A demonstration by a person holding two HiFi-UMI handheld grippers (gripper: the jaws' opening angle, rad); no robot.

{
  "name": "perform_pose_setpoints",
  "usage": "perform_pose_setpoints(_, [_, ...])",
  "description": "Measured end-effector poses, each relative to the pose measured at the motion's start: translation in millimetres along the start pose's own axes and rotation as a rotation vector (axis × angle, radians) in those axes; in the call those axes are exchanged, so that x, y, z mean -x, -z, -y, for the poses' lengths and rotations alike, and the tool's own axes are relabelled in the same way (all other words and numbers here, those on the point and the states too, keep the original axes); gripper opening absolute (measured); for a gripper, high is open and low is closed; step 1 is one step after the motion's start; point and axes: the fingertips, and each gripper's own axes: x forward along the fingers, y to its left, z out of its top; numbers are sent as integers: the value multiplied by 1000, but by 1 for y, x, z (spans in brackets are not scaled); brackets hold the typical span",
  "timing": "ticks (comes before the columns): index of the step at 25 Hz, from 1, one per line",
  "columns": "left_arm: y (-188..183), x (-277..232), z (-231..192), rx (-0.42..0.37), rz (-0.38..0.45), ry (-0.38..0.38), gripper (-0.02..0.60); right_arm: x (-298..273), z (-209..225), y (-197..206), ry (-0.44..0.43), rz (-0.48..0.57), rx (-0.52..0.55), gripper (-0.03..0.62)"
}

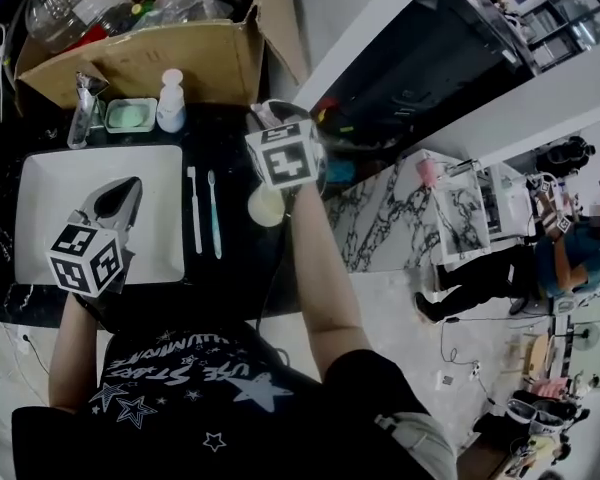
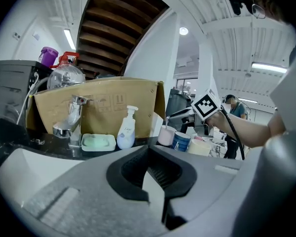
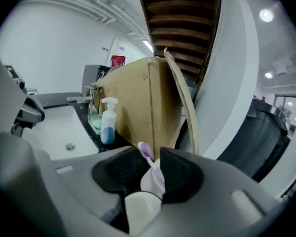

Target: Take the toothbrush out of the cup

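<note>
A purple toothbrush (image 3: 147,154) stands tilted in a pale pink cup (image 3: 152,182), head up. My right gripper (image 3: 148,168) is open, a jaw on either side of the brush and the cup's rim, and neither pad presses on the brush. In the left gripper view that pink cup (image 2: 165,135) stands on the black counter under the right gripper's tips. The right gripper's marker cube (image 1: 283,153) shows in the head view above a cream cup (image 1: 265,206). My left gripper (image 1: 118,203) hangs over the white sink (image 1: 45,203), jaws slightly apart, with nothing between them.
A white toothbrush (image 1: 193,213) and a teal toothbrush (image 1: 214,218) lie side by side on the counter right of the sink. Behind are a tap (image 1: 83,108), a green soap dish (image 1: 130,115), a pump bottle (image 1: 170,103) and a cardboard box (image 1: 150,63). A blue cup (image 2: 181,141) stands beside the pink one.
</note>
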Motion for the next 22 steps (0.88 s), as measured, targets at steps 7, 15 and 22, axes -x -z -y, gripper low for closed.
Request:
perform_pose_setpoints(7, [2, -5, -7, 7, -17, -34, 10, -22, -5, 3, -46, -20, 57, 148])
perform_pose_setpoints(15, [4, -5, -10, 15, -18, -35, 11, -22, 0, -3, -7, 1, 55, 88])
perform_pose_setpoints(22, [-3, 2, -14, 9, 11, -16, 11, 0, 6, -22, 57, 56, 43, 78])
